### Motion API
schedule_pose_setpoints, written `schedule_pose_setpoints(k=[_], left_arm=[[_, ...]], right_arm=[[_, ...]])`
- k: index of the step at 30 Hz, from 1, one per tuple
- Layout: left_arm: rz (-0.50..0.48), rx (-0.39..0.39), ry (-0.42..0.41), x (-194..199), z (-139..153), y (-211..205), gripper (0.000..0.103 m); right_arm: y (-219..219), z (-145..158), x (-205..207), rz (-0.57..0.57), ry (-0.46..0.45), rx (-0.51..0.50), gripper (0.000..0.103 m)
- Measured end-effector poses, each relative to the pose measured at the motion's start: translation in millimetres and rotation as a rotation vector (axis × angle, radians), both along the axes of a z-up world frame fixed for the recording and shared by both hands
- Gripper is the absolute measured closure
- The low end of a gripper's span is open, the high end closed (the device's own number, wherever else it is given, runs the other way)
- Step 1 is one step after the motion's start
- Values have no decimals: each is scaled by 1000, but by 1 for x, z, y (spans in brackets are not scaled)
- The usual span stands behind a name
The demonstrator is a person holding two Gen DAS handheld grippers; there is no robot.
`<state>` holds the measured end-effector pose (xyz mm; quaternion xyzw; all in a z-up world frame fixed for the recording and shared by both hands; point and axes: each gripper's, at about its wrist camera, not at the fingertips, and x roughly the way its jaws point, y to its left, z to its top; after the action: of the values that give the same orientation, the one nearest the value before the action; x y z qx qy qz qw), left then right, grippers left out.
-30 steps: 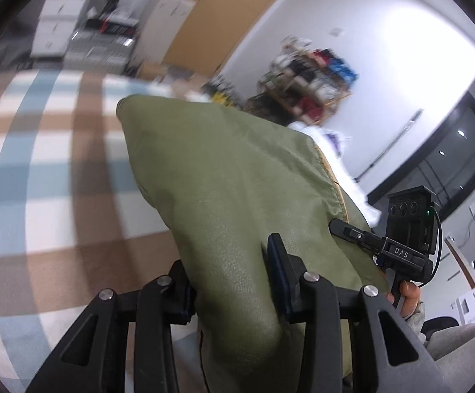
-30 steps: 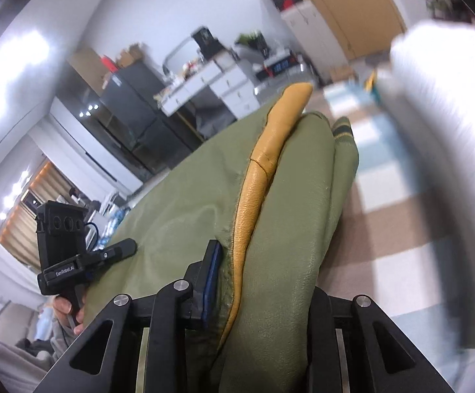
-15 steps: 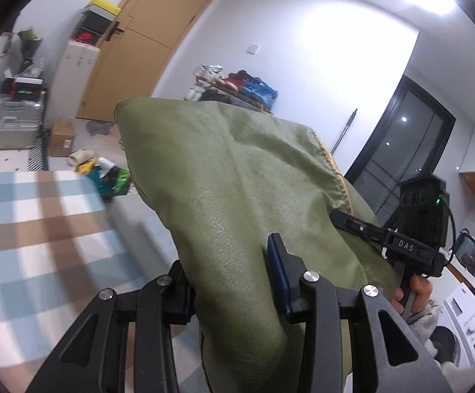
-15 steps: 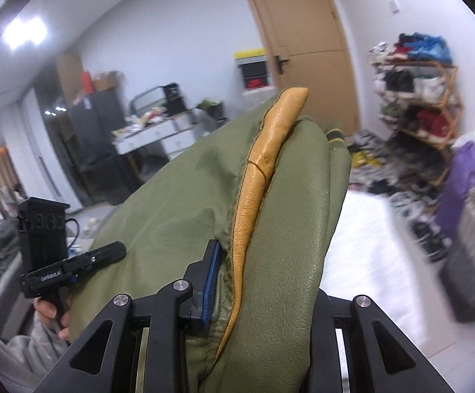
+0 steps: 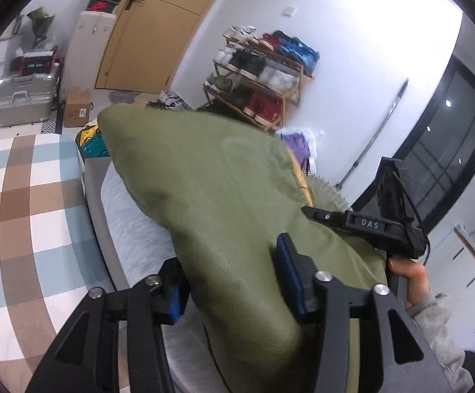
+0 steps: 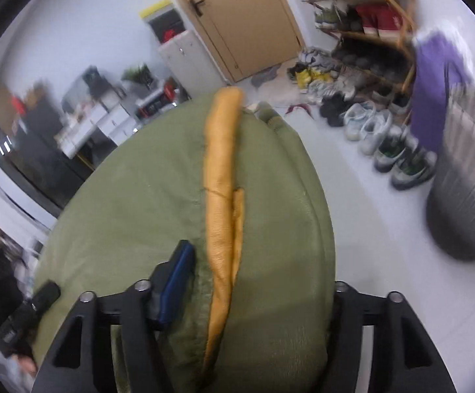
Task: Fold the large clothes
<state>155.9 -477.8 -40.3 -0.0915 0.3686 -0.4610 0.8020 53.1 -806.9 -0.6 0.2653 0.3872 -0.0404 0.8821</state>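
A folded olive-green jacket (image 5: 224,196) with a mustard-yellow lining edge (image 6: 221,177) hangs in the air between both grippers. The left gripper (image 5: 230,288) has the bundle between its blue pads (image 5: 288,278), which still dent the fabric while the jaws are opening. In the right wrist view the right gripper (image 6: 253,288) is also opening, with the jacket (image 6: 139,203) filling the gap and covering its right finger. The right gripper's body (image 5: 378,226) and the hand holding it show at the jacket's far end. The left one (image 6: 24,314) shows dimly at lower left.
Below the jacket lie a white mattress with a grey edge (image 5: 122,216) and a brown-and-blue checked cloth (image 5: 24,213). A shoe rack (image 5: 260,82), a suitcase (image 5: 24,98) and a cardboard box (image 5: 77,111) stand behind. A grey laundry basket (image 6: 463,203) and several shoes (image 6: 384,137) are on the floor.
Both views swung off the checked cloth toward the door, shoe rack and basket, carrying the jacket along. Both pairs of jaws now stand wider, the right one most.
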Motion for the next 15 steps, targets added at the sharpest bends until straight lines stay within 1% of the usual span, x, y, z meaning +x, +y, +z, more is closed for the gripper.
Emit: schedule_pose_setpoints(k=[1,2,4,5,6,7,8,9,10,11,12,13,14,15], left_arm=[[-8,18,-21,-2,2,5,54],[-16,28,-29,-3,4,10,53],[-26,32,-27,-3,6,21,52],[-33,28,-24,-3,8,28,51],[-40,23,-26,-5,10,36,51],[-47,20,-34,-20,13,38,50],[-54,23,-52,-24,17,46,48],[-61,33,-74,-33,19,51,47],[-64,46,-95,-41,19,46,46],[-71,61,-138,-49,23,52,45],[-79,77,-187,-58,26,53,42],[-88,89,-226,-62,27,48,37],[-102,102,-289,-75,31,55,31],[-113,105,-342,-84,34,59,24]], right_arm=[[-1,6,-10,-22,-28,-29,39],[0,13,-19,-45,-37,-66,38],[5,30,-42,-140,-21,-176,37],[9,38,-54,-169,-30,-203,38],[15,46,-67,-179,-62,-201,38],[23,54,-78,-186,-96,-190,38],[37,65,-92,-196,-140,-180,38],[47,71,-101,-206,-162,-186,38],[65,79,-111,-219,-187,-209,37],[84,87,-119,-220,-209,-235,35],[101,91,-126,-224,-225,-251,31],[118,95,-130,-227,-234,-267,22],[127,95,-133,-228,-244,-278,13],[150,98,-139,-220,-267,-297,9]])
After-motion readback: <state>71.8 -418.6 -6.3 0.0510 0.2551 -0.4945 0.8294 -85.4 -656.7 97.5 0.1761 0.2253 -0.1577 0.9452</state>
